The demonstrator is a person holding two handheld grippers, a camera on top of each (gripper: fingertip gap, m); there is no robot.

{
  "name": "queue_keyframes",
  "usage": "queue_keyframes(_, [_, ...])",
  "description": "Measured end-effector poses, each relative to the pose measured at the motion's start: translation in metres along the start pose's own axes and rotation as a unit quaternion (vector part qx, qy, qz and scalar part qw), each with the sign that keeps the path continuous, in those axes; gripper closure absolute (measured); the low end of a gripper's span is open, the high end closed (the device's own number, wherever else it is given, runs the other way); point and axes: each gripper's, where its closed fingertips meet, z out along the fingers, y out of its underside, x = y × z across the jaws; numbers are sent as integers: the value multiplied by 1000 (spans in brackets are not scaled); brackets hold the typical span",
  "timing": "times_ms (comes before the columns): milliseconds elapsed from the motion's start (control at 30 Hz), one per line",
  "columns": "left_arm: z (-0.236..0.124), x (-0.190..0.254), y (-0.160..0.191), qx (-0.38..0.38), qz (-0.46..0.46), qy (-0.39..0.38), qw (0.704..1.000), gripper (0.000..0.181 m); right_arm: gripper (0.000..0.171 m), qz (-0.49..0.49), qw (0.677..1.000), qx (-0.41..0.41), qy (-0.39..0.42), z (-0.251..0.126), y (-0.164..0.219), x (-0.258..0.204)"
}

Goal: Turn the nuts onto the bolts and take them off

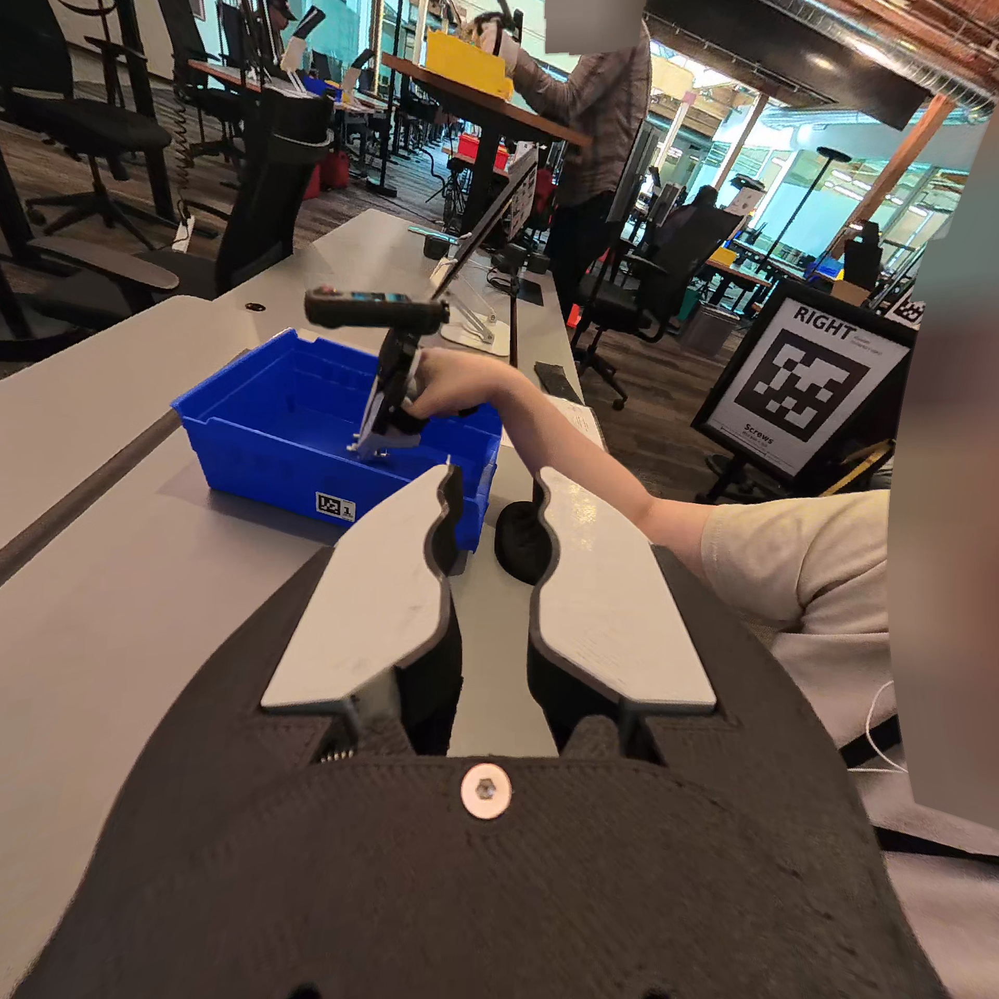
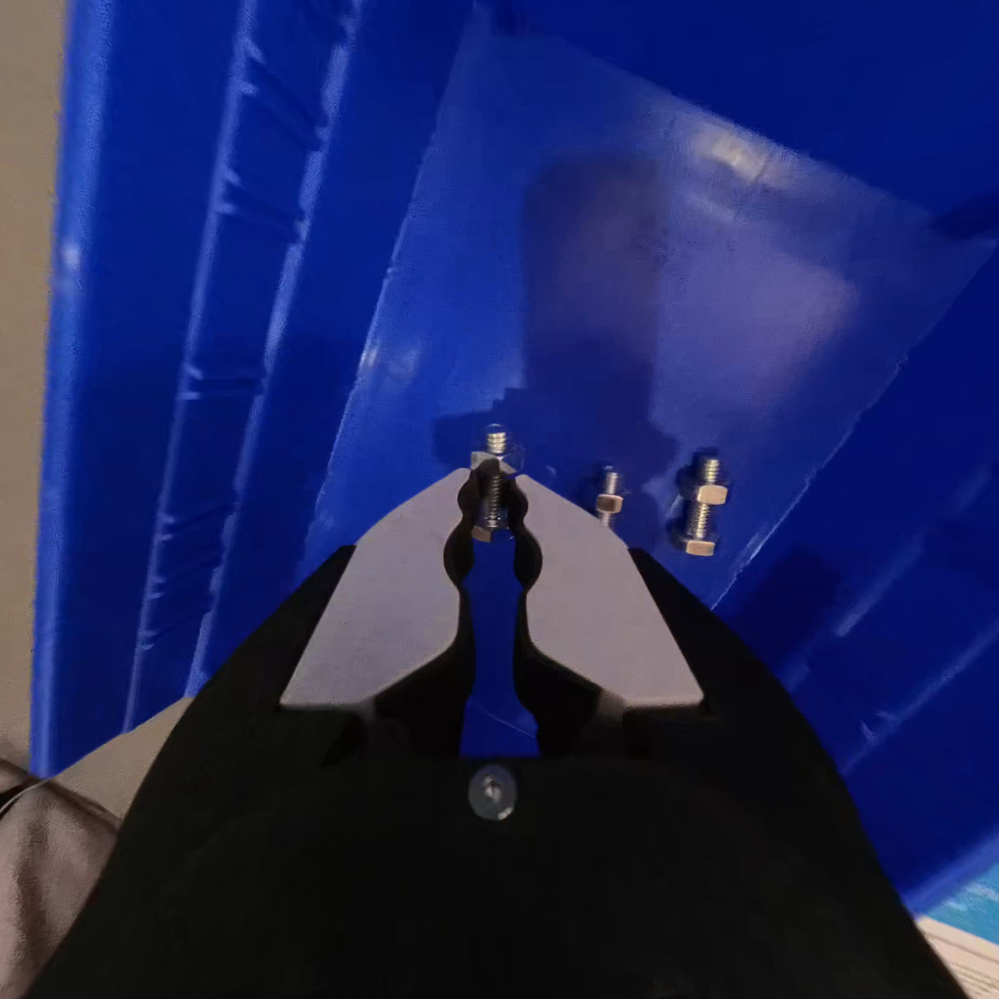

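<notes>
Your right gripper (image 2: pixel 491 489) is down inside the blue bin (image 2: pixel 811 108), clenched around the left bolt (image 2: pixel 494 500), just under its upper nut (image 2: pixel 496 460), which it perhaps touches. The bolt's long axis runs forward, along the fingers. Two more bolts stand to the right of it. Your left gripper (image 1: pixel 494 481) hangs released above the grey table (image 1: pixel 108 621), outside the bin, farther from the bolts.
</notes>
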Motion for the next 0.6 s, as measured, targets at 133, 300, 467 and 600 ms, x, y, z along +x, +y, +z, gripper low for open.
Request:
queue_keyframes(133, [-7, -5, -1, -4, -3, -18, 1000, 157, 160, 23, 998, -52, 8, 19, 14, 5])
queue_keyframes(300, [-23, -17, -4, -8, 8, -72, 997, 155, 155, 17, 997, -69, 24, 18, 21, 10])
queue_keyframes(467, [-78, -38, -4, -40, 26, -206, 977, 154, 146, -11, 999, 27, 29, -24, 1, -1])
queue_keyframes(600, [-177, -81, 9, -79, 19, -443, 893, 152, 144, -83, 976, 180, 93, -81, -39, -19])
